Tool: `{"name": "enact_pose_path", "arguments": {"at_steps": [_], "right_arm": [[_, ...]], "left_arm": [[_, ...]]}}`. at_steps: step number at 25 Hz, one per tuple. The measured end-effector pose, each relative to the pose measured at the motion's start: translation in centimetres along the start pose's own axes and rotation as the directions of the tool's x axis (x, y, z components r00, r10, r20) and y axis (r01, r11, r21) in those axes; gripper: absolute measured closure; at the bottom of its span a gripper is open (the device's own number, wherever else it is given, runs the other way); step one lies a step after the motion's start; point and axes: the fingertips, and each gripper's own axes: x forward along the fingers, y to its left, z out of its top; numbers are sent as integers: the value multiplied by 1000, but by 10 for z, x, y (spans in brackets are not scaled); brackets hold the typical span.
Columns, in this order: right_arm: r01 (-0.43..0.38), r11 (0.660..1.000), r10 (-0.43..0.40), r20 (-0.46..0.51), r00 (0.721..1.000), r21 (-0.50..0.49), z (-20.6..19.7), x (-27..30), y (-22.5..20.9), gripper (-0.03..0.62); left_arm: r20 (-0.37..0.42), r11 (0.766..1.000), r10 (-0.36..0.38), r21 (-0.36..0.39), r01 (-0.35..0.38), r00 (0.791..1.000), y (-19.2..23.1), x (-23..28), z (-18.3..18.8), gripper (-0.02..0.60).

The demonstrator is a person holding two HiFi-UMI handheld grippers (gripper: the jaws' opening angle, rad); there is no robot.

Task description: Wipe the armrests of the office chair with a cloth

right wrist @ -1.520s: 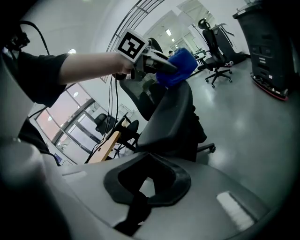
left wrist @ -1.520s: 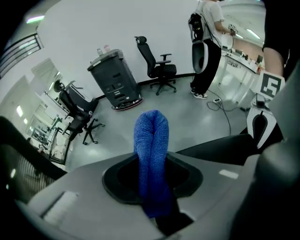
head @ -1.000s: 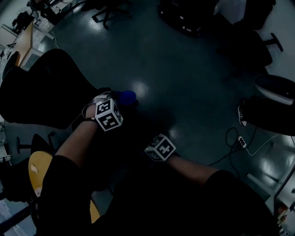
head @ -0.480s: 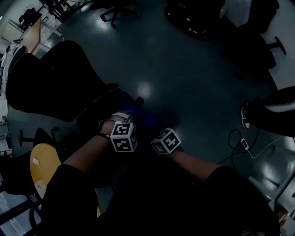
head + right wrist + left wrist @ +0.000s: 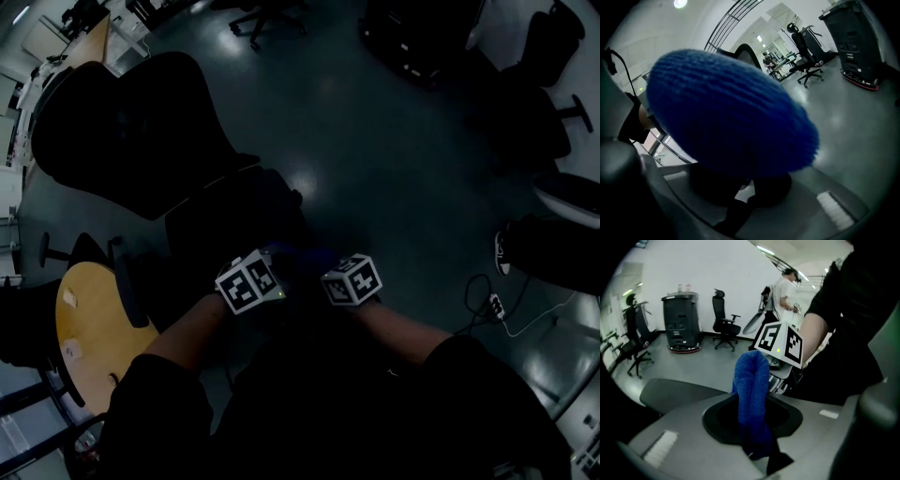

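A blue cloth (image 5: 752, 399) stands folded in a loop in my left gripper (image 5: 757, 453), whose jaws are shut on its lower end. In the head view the left gripper (image 5: 251, 281) and right gripper (image 5: 352, 279) sit side by side, with the cloth (image 5: 298, 255) a dim blue patch between them. The cloth (image 5: 726, 112) fills most of the right gripper view, very close, and hides how those jaws stand. The black office chair (image 5: 122, 131) is up and to the left of both grippers. Its armrests are too dark to make out.
A yellow round tabletop (image 5: 80, 328) lies at lower left. More black chairs (image 5: 525, 84) stand at the right and top. A white cable with a power strip (image 5: 492, 305) and a person's shoe (image 5: 497, 251) are on the floor at right. A black cabinet (image 5: 681, 322) stands by the far wall.
My left gripper has carried the cloth away from the chair and towards me. The right gripper has come up beside it, so the two now sit close together.
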Motion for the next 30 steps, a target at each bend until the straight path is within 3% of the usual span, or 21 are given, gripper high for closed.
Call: {"name": "enact_pose_path", "arguments": {"at_steps": [3,6,8,11,13,15,17,20,27,30], "right_arm": [[-3,1000,2,15,1000,16,-11,-13,12,589],[8,1000,-8,33,999,11,-27,-27,38,589],[11,1000,-11,52,999,-8,-40,-30,65,589],[13,999,-9,87,996,-44,-62,-25,117,589],[9,999,-4,117,993,-49,-81,-17,155,589],[2,1000,1,154,988,-21,-104,-11,191,589],[-1,1000,-1,176,984,9,-130,-7,221,589],[10,1000,-7,135,991,-19,-168,-7,257,589],[-55,987,69,91,993,-149,-202,-13,322,589],[-76,969,99,90,991,-237,-189,-20,332,589]], "left_arm": [[179,983,38,-182,-5,983,-23,-21,-2,462],[379,957,93,-290,23,921,-67,-55,-4,462],[513,947,118,-316,59,850,-108,-82,-11,461],[687,935,149,-331,124,711,-167,-123,-29,460],[757,928,179,-343,148,628,-203,-148,-50,462],[785,924,203,-351,150,586,-240,-165,-77,462],[791,924,219,-357,140,571,-275,-175,-103,462],[792,909,281,-401,114,542,-311,-190,-136,461],[779,847,489,-532,0,393,-355,-247,-182,462],[724,786,603,-611,-94,334,-355,-270,-186,462]]}}
